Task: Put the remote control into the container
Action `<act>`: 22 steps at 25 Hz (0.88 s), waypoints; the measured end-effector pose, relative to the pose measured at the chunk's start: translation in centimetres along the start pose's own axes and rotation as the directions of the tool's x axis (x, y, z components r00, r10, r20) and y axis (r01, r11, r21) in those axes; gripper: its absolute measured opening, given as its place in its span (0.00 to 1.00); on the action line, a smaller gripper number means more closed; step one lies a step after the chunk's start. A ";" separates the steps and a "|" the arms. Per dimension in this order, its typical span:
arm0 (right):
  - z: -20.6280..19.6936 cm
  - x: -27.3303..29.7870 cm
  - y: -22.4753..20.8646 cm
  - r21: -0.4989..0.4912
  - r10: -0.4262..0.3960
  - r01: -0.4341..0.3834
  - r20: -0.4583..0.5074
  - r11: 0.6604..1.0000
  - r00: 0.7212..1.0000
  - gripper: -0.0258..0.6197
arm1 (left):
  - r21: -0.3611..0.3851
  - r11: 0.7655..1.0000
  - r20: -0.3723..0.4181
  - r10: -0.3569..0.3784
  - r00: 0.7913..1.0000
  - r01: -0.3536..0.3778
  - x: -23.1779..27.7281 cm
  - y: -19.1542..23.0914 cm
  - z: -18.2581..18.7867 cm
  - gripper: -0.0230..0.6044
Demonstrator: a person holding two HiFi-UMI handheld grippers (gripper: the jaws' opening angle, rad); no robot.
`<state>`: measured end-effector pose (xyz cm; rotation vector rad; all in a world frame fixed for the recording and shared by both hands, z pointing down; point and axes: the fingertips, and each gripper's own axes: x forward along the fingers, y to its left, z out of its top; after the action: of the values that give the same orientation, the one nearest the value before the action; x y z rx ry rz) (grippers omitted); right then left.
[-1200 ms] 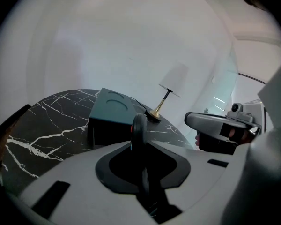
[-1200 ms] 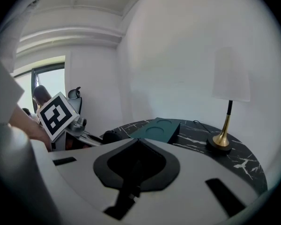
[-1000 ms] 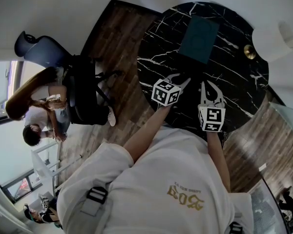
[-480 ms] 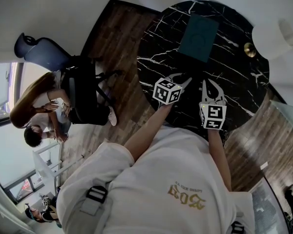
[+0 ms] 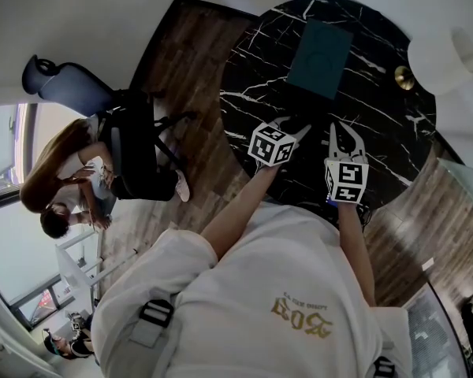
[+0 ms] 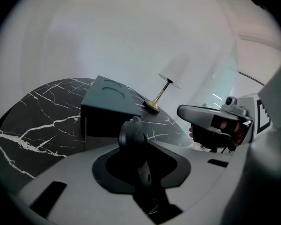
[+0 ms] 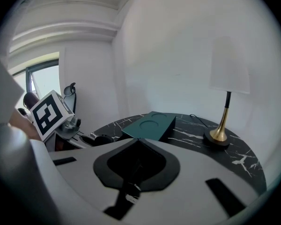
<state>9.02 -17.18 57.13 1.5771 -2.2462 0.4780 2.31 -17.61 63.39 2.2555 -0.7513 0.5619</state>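
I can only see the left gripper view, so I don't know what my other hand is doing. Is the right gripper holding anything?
Observer: No. The right gripper has its jaws together with nothing between them.
Operator: How many round dents does the green box have on top?
Observer: Two; the right gripper view shows both.
Operator: Is anybody else around?
Observer: Yes, people are off past the table's left side, in the head view.

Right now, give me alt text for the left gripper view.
The left gripper holds a dark remote control, aimed at a dark green container on a black marble table. A white-shaded lamp stands behind; the right gripper hovers at right.
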 end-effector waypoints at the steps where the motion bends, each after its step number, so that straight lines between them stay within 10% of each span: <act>1: -0.1 0.1 -0.1 0.000 -0.001 0.001 -0.001 1.000 1.000 0.06 | 0.009 1.000 -0.006 0.000 1.000 0.000 0.1 0.0 0.0 0.15; 22: -0.6 0.3 -1.1 0.020 -0.018 0.018 -0.007 1.000 1.000 0.06 | 0.300 0.954 -0.239 0.056 0.969 0.019 2.0 0.2 -2.3 0.38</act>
<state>10.03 -17.56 57.85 1.6017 -2.2271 0.5011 3.26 -16.74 66.17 2.3930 -0.5928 1.0030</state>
